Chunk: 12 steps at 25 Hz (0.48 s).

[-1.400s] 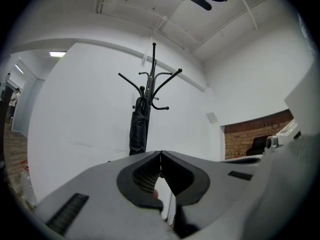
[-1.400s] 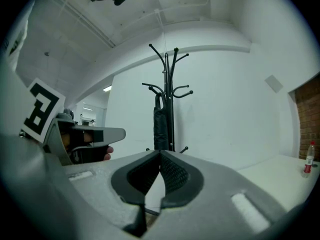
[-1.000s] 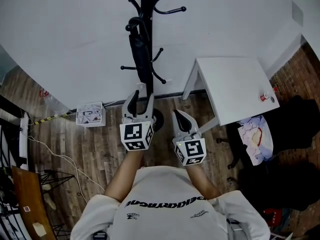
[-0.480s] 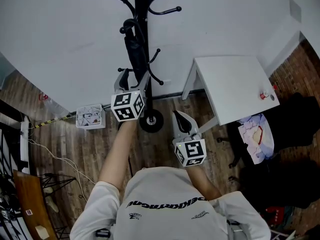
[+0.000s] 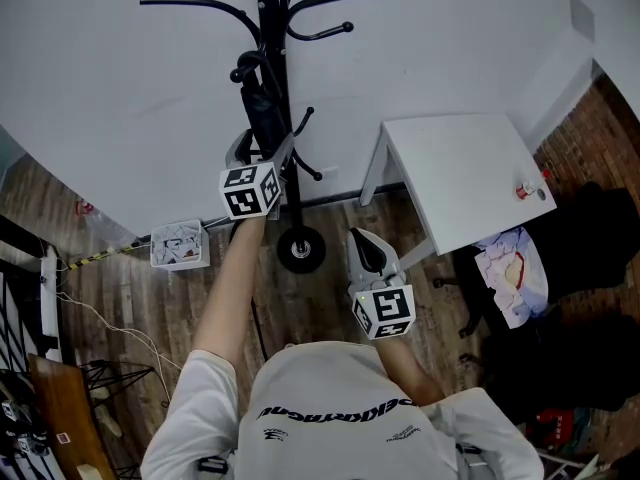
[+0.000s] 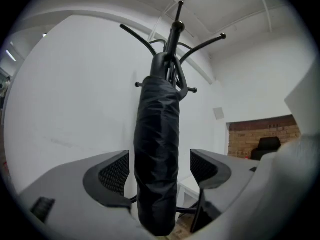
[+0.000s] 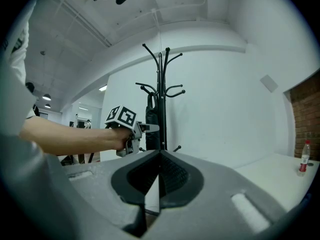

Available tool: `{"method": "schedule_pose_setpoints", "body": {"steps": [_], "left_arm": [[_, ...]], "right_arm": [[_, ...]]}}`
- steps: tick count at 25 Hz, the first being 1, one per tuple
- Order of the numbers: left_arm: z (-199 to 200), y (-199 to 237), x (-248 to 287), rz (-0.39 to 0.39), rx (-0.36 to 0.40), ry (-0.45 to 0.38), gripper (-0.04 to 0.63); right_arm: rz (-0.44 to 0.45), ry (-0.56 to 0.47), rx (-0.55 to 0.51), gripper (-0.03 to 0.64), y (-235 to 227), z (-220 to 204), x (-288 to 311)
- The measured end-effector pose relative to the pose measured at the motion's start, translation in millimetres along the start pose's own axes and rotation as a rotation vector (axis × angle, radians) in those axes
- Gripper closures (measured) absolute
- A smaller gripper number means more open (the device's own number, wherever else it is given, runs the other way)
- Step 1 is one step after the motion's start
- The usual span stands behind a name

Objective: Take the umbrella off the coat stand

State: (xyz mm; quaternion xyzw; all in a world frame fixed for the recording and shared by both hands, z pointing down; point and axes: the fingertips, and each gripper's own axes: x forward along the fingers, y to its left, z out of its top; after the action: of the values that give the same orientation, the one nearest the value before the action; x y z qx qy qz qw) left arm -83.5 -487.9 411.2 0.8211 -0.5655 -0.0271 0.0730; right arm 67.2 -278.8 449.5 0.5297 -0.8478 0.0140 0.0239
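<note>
The room has a plain white wall (image 5: 130, 98) above a floor (image 5: 200, 288) of dark wood planks, and a strip of red brick (image 5: 612, 118) shows at the far right. The black coat stand (image 5: 270, 8) stands close to the wall on its round base. The folded black umbrella (image 6: 157, 149) hangs upright against its pole, below the curved upper pegs.

The left gripper (image 5: 265, 148) is held out level at the stand. Its fingers (image 6: 114, 175) have just been opening and now stand wide apart, with the lower part of the umbrella between them; neither pad presses on the cloth. The right gripper (image 5: 366, 240) is held back near the person's body, well apart from the stand, with its fingers closed together on nothing.

To the right of the stand a white counter (image 5: 470, 178) juts out from the wall, and a small bottle (image 5: 527, 190) with a red cap stands near its far edge. A small white basket (image 5: 180, 244) sits on the floor at the foot of the wall, to the left of the stand's base. Thin cables (image 5: 110, 313) trail over the planks beyond it.
</note>
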Motion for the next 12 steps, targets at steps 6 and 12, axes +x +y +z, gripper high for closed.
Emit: {"method": "schedule_pose_setpoints", "body": {"steps": [6,12], "left_arm": [[-18,5,26,-0.005,-0.024,0.040,0.225],[-20,10,34,-0.031,-0.053,0.047,0.317]], "right_arm": [[-0.030,0.010,0.001,0.618,-11,-1,0],[-0.045,0.018,-0.001,0.618,-15,-3,-6]]}}
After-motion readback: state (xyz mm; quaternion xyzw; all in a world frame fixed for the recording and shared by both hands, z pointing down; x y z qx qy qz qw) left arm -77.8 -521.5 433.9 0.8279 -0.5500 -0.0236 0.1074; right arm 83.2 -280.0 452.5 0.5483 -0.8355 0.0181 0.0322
